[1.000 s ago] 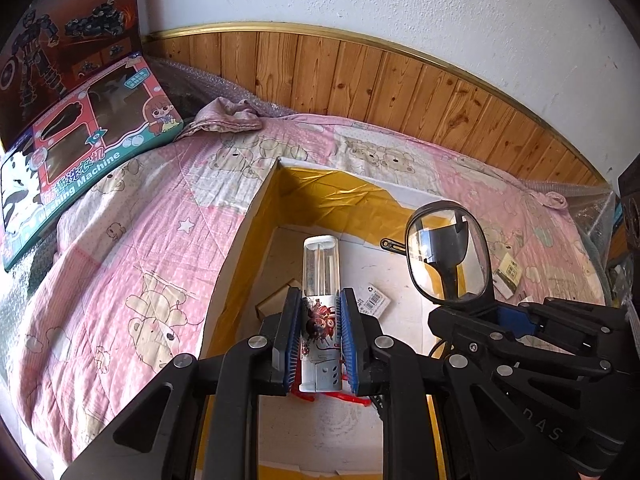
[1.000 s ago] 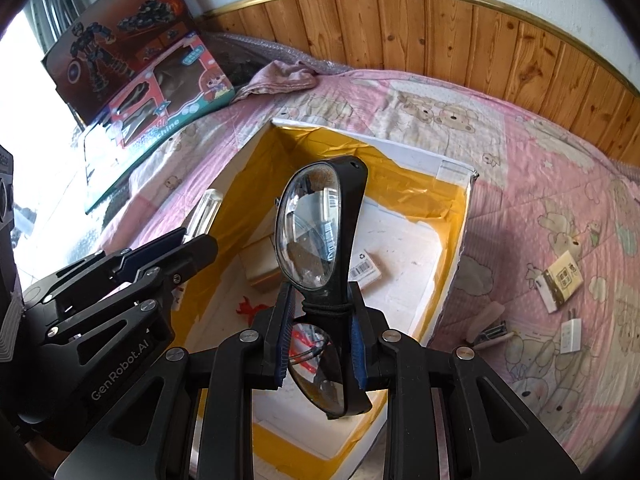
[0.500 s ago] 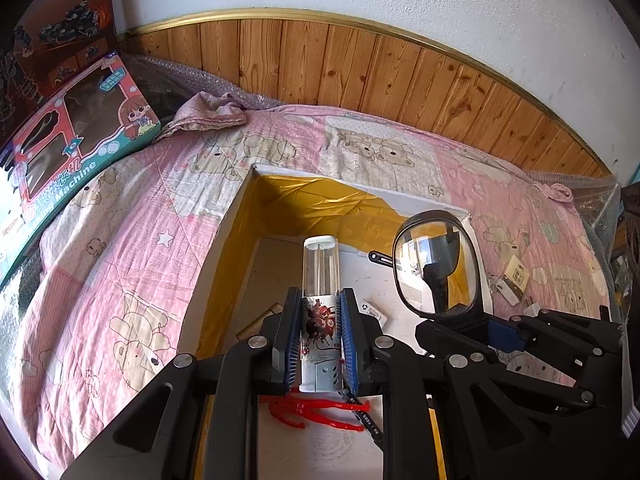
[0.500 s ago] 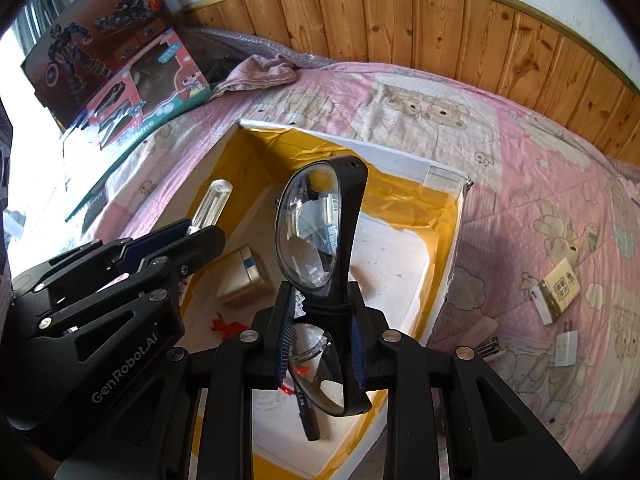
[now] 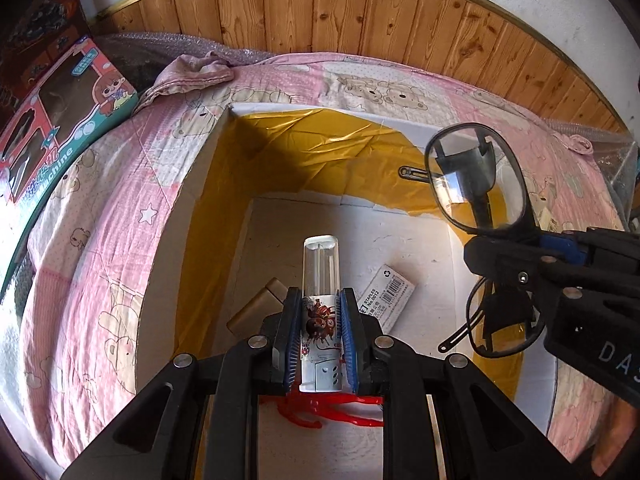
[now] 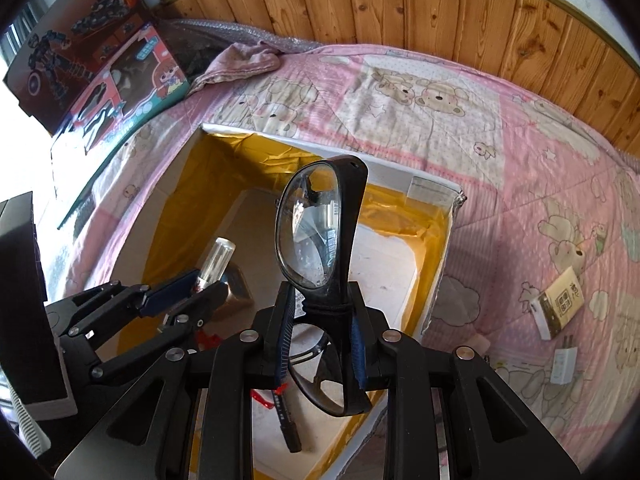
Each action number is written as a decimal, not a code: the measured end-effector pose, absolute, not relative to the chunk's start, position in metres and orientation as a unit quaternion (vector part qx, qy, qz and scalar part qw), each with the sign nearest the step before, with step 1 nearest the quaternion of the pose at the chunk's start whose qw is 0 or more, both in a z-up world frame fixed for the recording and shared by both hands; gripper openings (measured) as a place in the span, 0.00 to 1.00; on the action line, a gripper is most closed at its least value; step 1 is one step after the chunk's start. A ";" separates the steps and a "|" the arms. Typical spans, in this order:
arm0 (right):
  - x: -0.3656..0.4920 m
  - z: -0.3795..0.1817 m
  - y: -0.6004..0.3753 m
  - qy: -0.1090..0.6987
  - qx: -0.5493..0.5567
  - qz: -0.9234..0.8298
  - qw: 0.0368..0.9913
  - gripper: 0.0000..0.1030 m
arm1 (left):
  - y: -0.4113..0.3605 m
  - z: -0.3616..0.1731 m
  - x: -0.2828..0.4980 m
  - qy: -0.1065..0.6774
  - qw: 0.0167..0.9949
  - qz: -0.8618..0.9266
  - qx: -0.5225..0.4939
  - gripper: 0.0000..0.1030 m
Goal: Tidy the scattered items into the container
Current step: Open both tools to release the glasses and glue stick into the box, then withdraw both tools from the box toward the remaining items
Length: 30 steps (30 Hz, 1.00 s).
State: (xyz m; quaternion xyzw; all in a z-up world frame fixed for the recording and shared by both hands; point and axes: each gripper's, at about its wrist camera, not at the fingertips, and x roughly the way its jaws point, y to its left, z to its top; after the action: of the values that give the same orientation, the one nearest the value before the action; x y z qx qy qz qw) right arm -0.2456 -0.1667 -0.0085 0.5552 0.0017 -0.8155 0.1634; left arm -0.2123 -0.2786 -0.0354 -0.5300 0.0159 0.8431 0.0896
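our left gripper (image 5: 319, 334) is clamped on a clear tube (image 5: 321, 268), held upright by its printed base so it can drop cleanly. our right gripper (image 6: 322, 340) pinches black glasses (image 6: 316, 232) at the bridge. both hang over the yellow-lined box (image 5: 208, 184), above a staples packet (image 5: 386, 294) already inside. a few small items (image 6: 558, 304) lie outside on the quilt (image 6: 520, 168).

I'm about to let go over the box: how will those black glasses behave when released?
The glasses, pinched at the bridge by the right gripper, probably weigh little. Their clear lenses could scratch or crack. One temple arm looks unfolded, so it may snag on the box.
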 end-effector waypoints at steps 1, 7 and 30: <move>-0.248 -0.008 -0.168 0.004 0.556 -0.815 0.165 0.26 | -0.277 -0.035 -0.214 0.016 0.091 0.843 -0.529 0.19; -0.261 -0.018 -0.175 0.008 0.569 -0.806 0.164 0.29 | -0.277 -0.038 -0.227 0.005 0.106 0.840 -0.532 0.20; -0.085 0.016 -0.043 -0.120 0.482 -0.844 0.202 0.36 | -0.252 0.035 -0.091 -0.002 0.174 0.888 -0.426 0.53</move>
State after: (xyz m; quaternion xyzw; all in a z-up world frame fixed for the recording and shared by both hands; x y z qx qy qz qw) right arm -0.0855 -0.0434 0.0160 0.4816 -0.1195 -0.8445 0.2017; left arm -0.0909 -0.2519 0.0353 -0.4261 -0.0019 0.8878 0.1740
